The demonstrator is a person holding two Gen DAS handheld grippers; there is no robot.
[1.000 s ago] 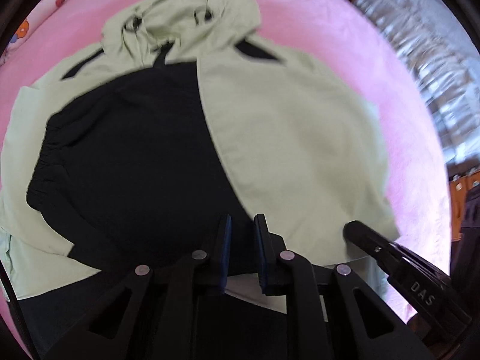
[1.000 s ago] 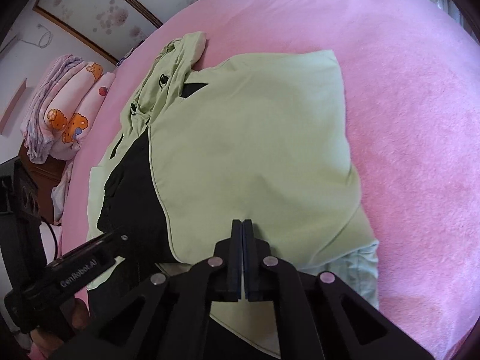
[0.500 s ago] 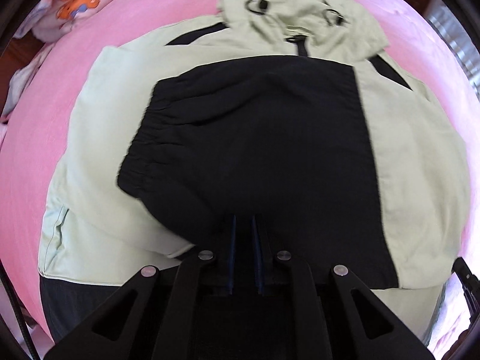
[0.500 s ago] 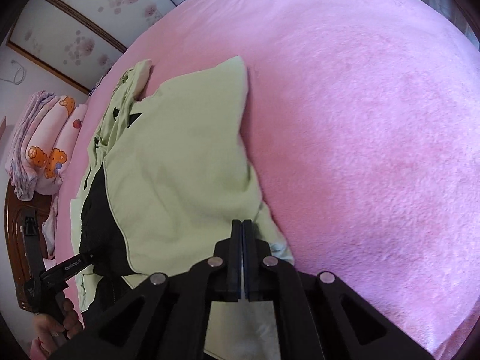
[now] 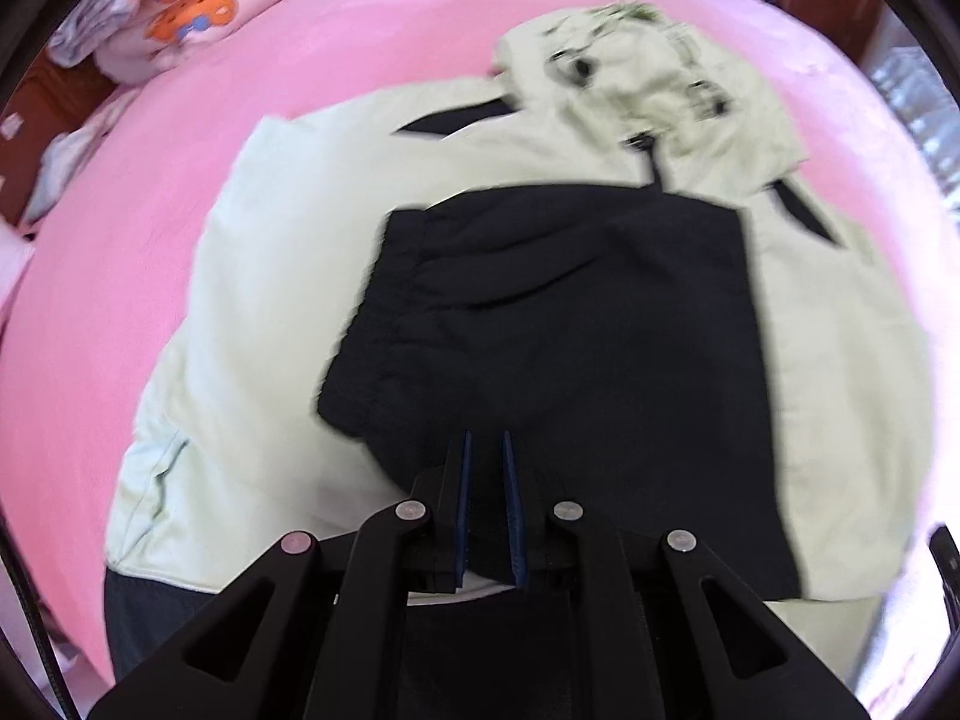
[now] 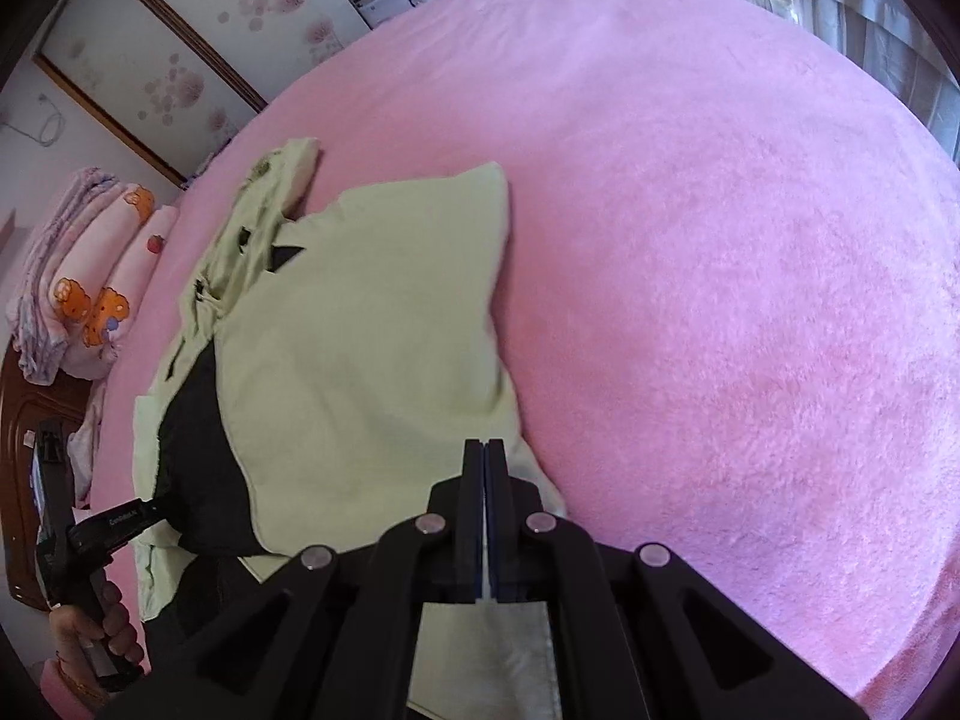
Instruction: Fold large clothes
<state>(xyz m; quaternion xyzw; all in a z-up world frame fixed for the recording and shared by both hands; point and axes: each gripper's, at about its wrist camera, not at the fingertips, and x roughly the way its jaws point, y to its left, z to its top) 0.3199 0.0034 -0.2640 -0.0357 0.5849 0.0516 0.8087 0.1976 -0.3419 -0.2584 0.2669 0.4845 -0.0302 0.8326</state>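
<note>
A light green jacket point(image 5: 252, 360) with black panels lies spread on the pink bed point(image 6: 720, 240), its hood point(image 5: 636, 60) at the far end and its hem at the near edge. The folding is well under way: in the left wrist view a black sleeve point(image 5: 570, 324) lies across the chest, and in the right wrist view a wide green panel is turned over the middle, so the body reads as a narrower shape than a jacket laid flat.

The left gripper point(image 5: 486, 504) has its blue pads nearly together and dark cloth fills the narrow gap between them, so it looks to be pinching the black fabric at the near hem. The right gripper point(image 6: 486, 516) has its fingers pressed tight together; pale green cloth sits just beneath them, and it appears to be nipping the near corner of that folded panel, though the contact itself is hidden.

Left to do, as I judge it: settle both side folds flat, then bring the hem up toward the hood, or the hood down, to finish a compact bundle. A folded quilt point(image 6: 78, 288) lies far left, off the work.
</note>
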